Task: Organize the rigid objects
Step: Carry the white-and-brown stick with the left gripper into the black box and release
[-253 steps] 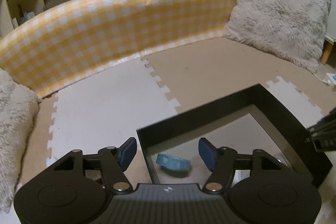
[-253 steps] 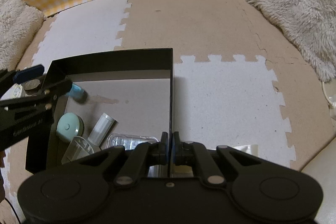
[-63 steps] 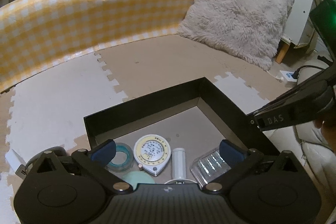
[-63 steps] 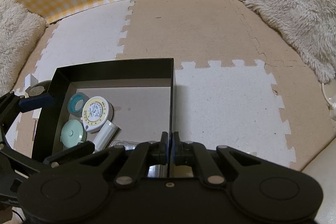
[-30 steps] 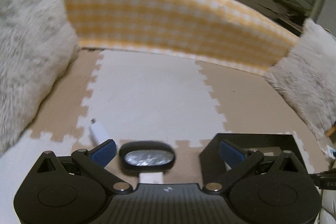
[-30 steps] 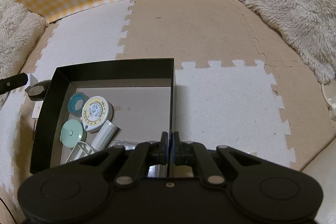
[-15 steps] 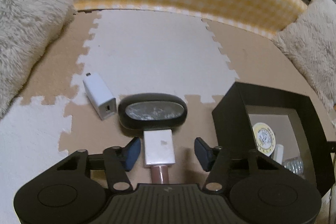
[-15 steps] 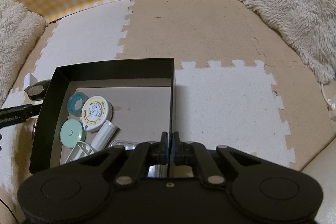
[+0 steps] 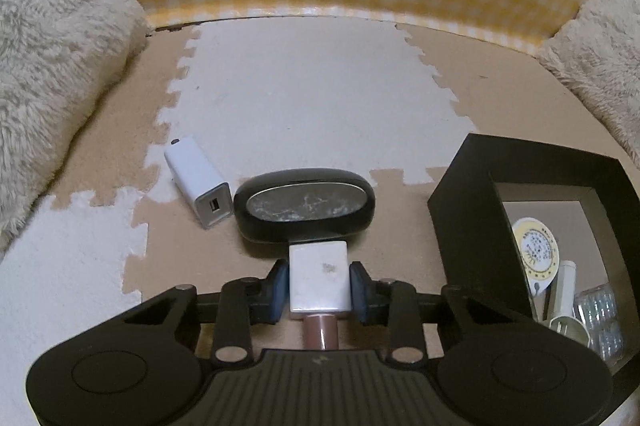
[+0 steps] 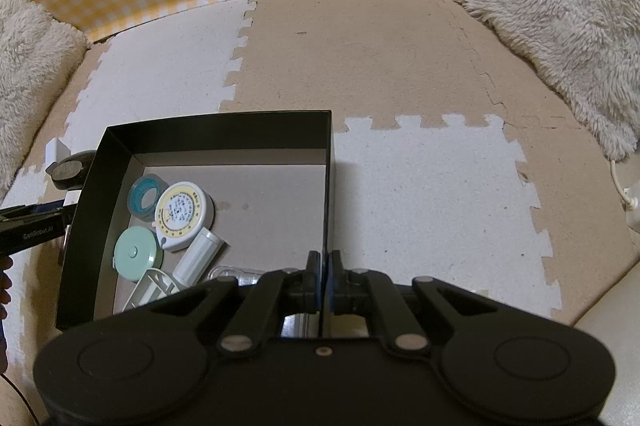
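Our left hand-held gripper point(image 9: 319, 286) was clamped on a small white rectangular block with a brown stem point(image 9: 319, 281), lying on the foam puzzle-mat floor point(image 9: 312, 98) and touching the black oval case with a marbled lid point(image 9: 304, 205); a white USB charger cube point(image 9: 199, 182) lay just beside that. Our right hand-held gripper point(image 10: 323, 282) pinched the black cardboard box's wall point(image 10: 329, 186). Inside lay a blue tape roll point(image 10: 145, 195), a white-and-yellow round tape measure point(image 10: 182, 209), a mint round case point(image 10: 135, 253) and a white tube point(image 10: 199, 256).

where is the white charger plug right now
In the left wrist view the white charger plug lies on the foam mat at left, just left of the black oval case, outside the black box.
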